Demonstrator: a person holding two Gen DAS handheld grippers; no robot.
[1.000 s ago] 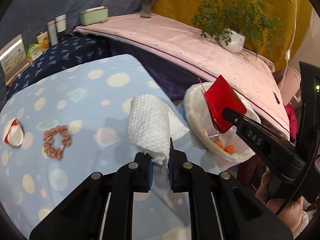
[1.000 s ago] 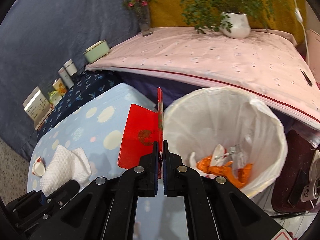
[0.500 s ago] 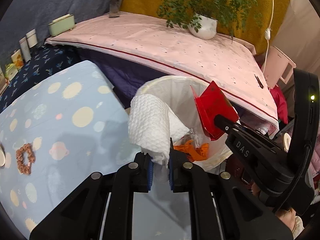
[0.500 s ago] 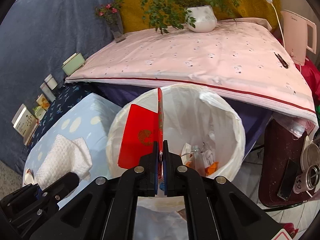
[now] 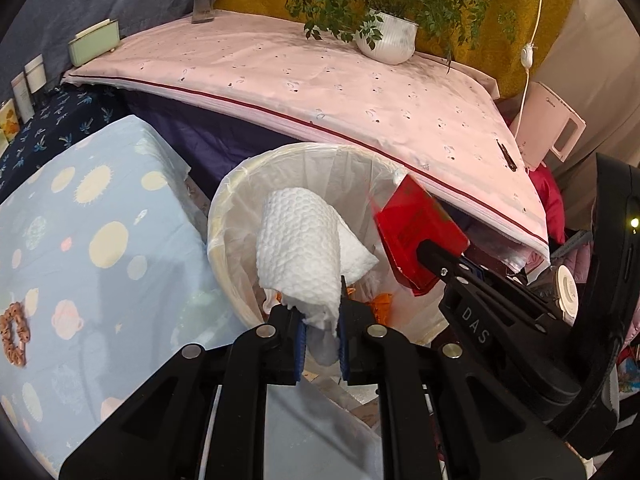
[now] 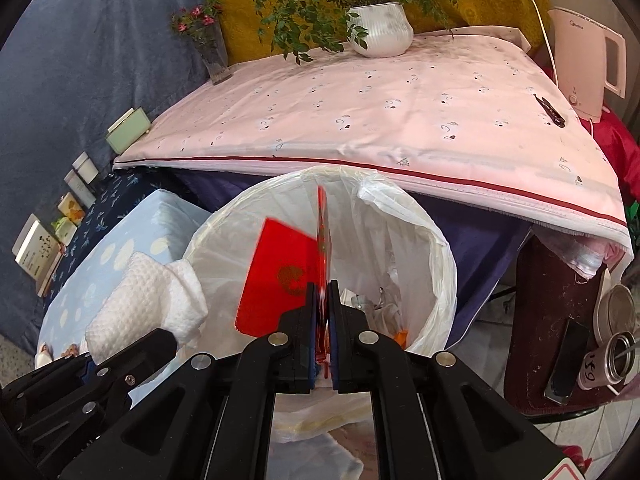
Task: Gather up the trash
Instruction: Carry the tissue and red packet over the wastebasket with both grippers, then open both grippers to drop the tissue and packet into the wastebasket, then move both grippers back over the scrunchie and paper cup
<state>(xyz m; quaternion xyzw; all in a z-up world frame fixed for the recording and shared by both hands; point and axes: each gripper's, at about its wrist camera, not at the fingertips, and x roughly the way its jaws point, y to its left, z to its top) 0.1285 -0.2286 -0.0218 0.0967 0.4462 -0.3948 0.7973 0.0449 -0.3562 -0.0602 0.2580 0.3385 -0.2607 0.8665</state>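
White paper towel [image 5: 298,240] sat clenched in the left gripper [image 5: 322,340] over the bin [image 5: 224,208]; the right gripper [image 6: 322,332] pinched a red packet [image 6: 280,276]. Both undropped; scrunchie [image 5: 14,334] remained at nine o'clock.

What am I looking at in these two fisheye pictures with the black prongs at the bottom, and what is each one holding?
There is no robot arm: a person carries a two-finger hand-held gripper in each hand, and a camera on each looks forward along its black fingers.

In the left wrist view, the left hand-held gripper pinches a crumpled white paper towel. In the right wrist view, the right hand-held gripper has a folded red paper packet between its pads; its jaws are just starting to open. Each gripper also shows at the edge of the other's picture.

Both hang over a round bin lined with a white plastic bag, with scraps already inside. To the bin's left is a light blue cloth with pale dots, where a small brown scrunchie lies. Behind is a pink cloth-covered surface with a white plant pot.
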